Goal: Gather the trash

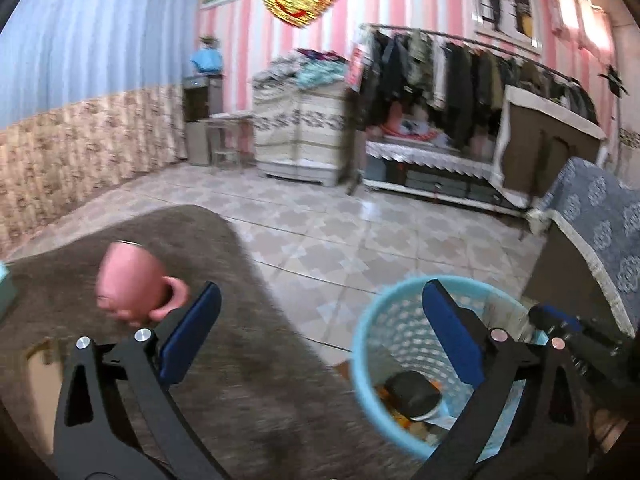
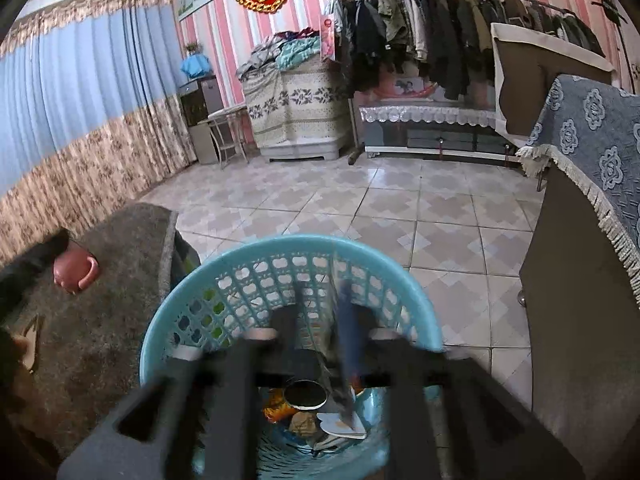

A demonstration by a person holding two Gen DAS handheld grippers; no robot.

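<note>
A light blue mesh trash basket (image 1: 384, 320) (image 2: 256, 256) stands on the tiled floor beside a brown rug. Inside lie a dark round can (image 1: 414, 394) (image 2: 304, 395), orange scraps and a pale piece of paper (image 2: 344, 426). My left gripper (image 1: 320, 332) is open and empty above the rug's edge, its right finger over the basket. My right gripper (image 2: 320, 320) hangs over the basket mouth, blurred by motion; a thin grey-blue strip (image 2: 348, 344) shows between its fingers, and I cannot tell if it is gripped.
A pink mug (image 1: 132, 280) (image 2: 76, 270) lies on the brown rug (image 1: 120, 360) left of the basket. A cabinet with a blue patterned cloth (image 2: 592, 184) stands at the right. A clothes rack (image 2: 440, 32) and covered furniture line the far wall.
</note>
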